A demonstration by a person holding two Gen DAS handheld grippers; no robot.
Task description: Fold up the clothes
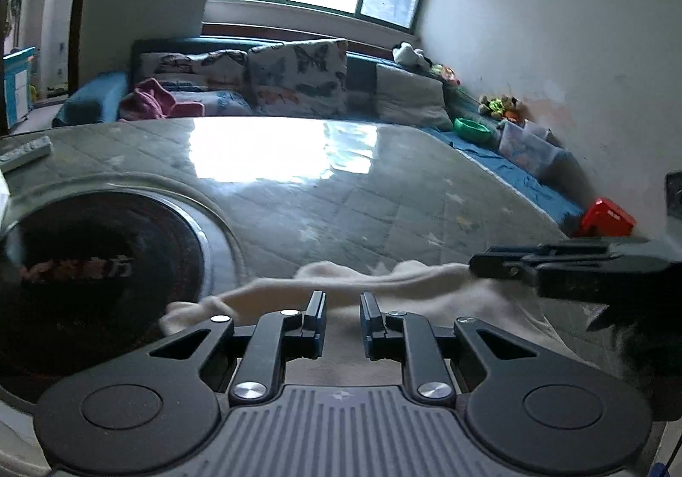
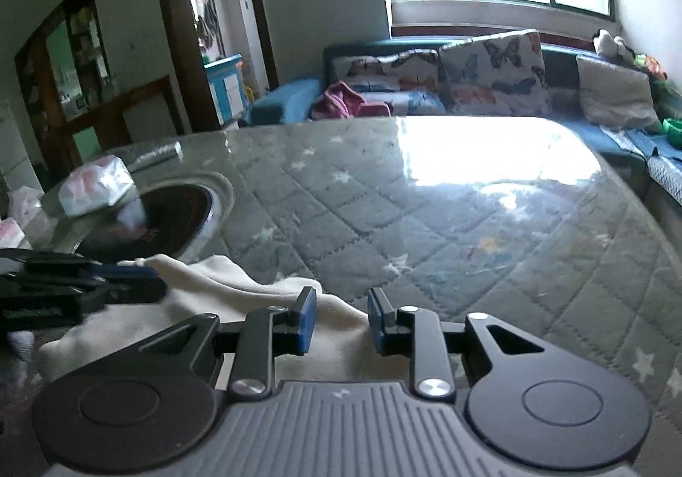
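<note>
- The cream garment lies crumpled at the near edge of the quilted table, beside the round black cooktop.
- The left gripper is parted over it, holding nothing.
- The right gripper is parted too, apparently empty.

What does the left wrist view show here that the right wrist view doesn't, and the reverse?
Only the left wrist view shows the red box by the wall and the clear bin. Only the right wrist view shows the wrapped white packet and the dark wood cabinet. Both show the cream garment, the quilted table, the black round cooktop, the pink cloth and both open grippers: left, right.
</note>
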